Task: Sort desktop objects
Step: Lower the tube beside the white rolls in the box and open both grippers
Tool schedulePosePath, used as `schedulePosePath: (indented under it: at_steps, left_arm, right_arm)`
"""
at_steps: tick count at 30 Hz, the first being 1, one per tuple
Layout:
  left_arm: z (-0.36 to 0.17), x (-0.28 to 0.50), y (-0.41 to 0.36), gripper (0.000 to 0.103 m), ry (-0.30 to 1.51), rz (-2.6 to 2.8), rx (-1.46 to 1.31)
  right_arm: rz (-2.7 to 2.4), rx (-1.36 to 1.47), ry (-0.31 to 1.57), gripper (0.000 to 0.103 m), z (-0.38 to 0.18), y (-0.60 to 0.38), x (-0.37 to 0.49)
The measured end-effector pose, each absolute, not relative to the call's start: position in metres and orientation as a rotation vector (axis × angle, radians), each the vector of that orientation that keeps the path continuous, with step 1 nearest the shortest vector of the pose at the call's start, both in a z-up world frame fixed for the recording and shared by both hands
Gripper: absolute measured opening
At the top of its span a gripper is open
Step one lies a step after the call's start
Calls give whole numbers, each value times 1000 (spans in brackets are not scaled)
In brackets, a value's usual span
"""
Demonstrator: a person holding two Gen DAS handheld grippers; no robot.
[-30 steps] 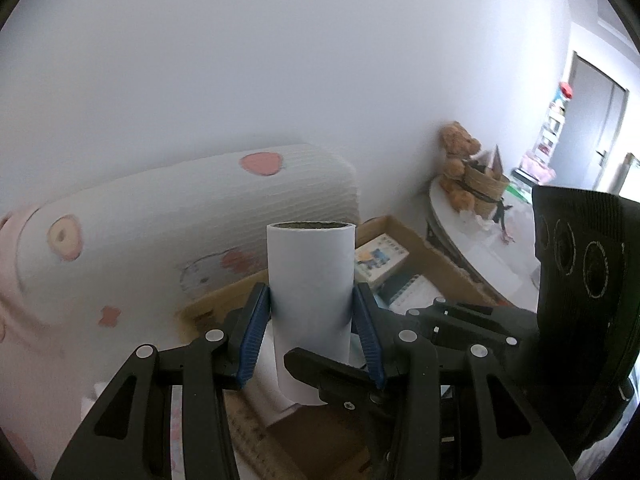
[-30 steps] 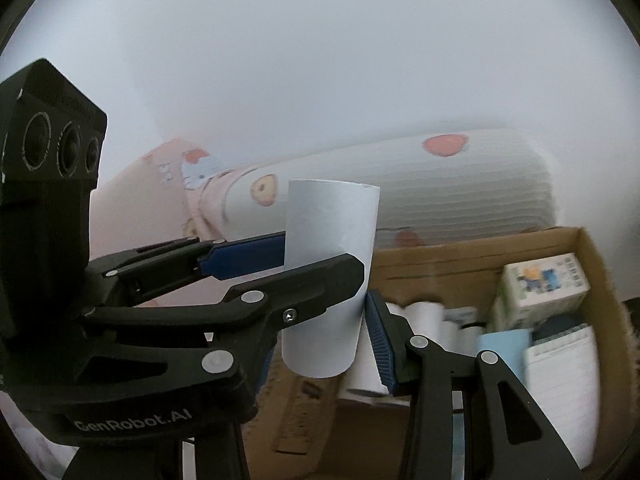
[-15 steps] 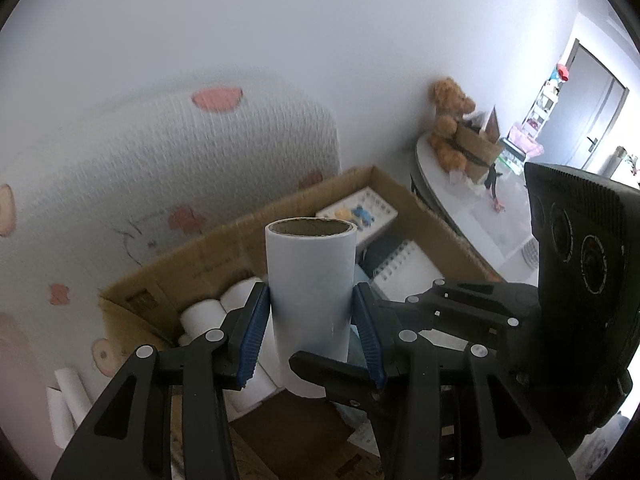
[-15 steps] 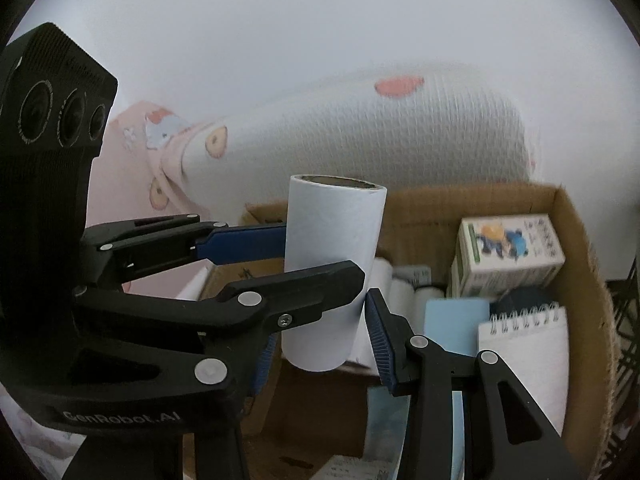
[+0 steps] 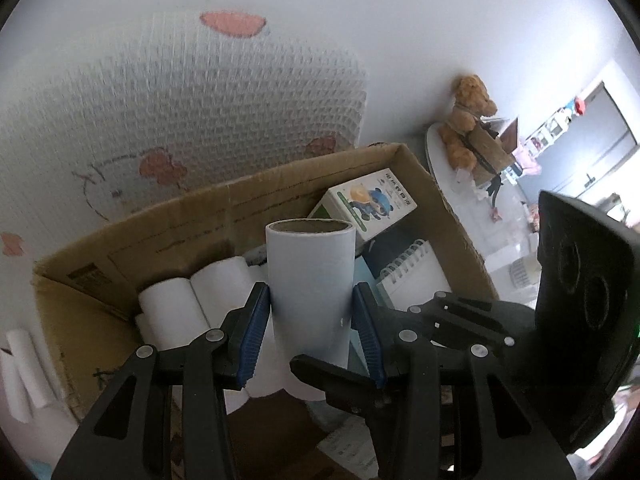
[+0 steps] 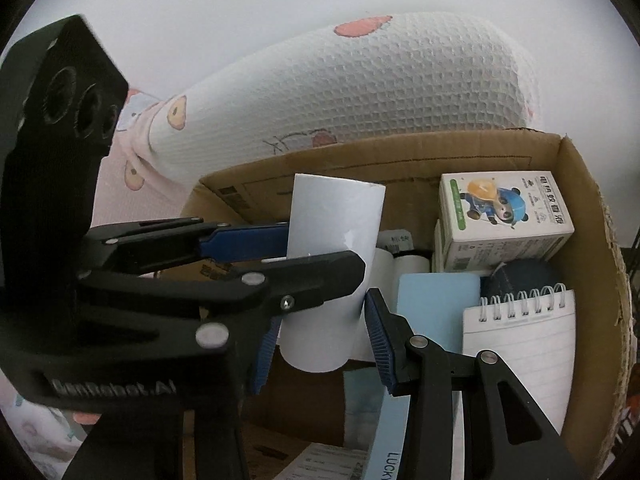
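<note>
We held the tall white paper roll with its cardboard core (image 5: 310,292) upright over the open brown cardboard box (image 5: 248,204), left gripper (image 5: 310,332) and right gripper (image 6: 320,338) both clamped on it, likely to lower it beside the small white rolls (image 5: 200,292).

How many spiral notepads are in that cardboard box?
1. The spiral notepad lies flat at the right side of the cardboard box, just in front of the cartoon-printed carton. Others could be hidden under the clutter.
</note>
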State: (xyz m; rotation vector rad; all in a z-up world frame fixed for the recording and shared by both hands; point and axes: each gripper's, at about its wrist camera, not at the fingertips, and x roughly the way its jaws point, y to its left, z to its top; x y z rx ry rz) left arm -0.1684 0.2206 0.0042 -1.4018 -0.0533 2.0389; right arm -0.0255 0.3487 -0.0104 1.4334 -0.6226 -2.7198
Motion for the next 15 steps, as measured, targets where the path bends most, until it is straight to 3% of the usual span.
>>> schedulePosePath:
  at_steps: [15]
  left_arm:
    - [-16, -184, 223, 47, -159, 1985, -1517]
  right_arm:
    - [-2720, 1529, -570, 39, -19, 353, -25]
